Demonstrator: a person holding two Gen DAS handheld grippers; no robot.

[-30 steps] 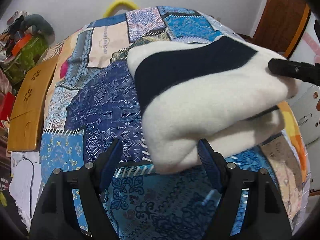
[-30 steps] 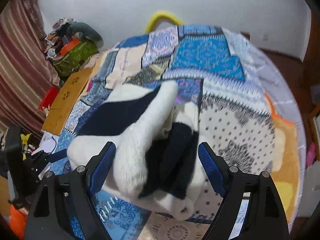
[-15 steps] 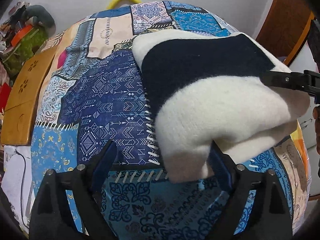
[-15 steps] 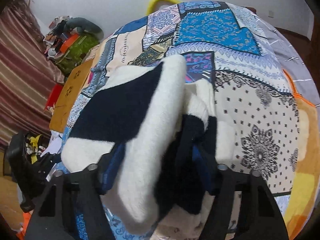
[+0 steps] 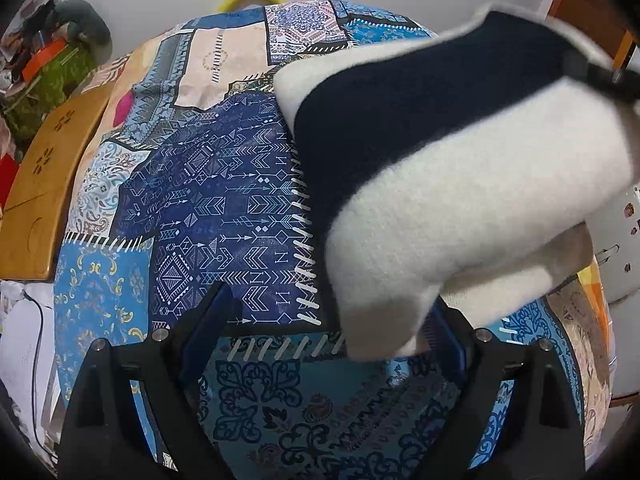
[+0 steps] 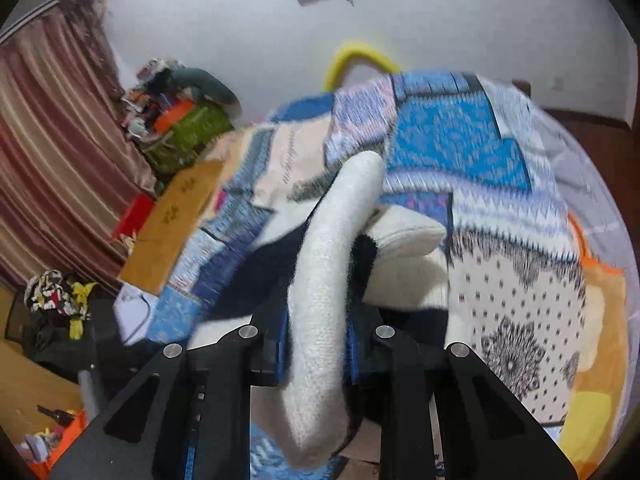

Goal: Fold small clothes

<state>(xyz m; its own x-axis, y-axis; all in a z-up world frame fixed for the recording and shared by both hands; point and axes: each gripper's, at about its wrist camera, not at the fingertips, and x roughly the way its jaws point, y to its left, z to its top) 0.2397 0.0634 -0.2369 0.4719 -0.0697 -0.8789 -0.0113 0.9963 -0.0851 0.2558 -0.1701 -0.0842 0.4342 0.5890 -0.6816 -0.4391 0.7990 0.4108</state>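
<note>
Pinching a white fold of the folded garment (image 6: 320, 320), the right gripper (image 6: 316, 344) lifts it over the patchwork quilt (image 5: 224, 200); the left gripper (image 5: 324, 324) is spread wide beneath.

No readable text, label or number anywhere.

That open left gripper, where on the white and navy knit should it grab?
Probably the drooping white corner nearest the left gripper, approached from below and in front. The knit garment hangs lifted, with the right gripper shut on its far edge, so that thin free corner fits between open fingers; the folded middle looks too bulky.
</note>
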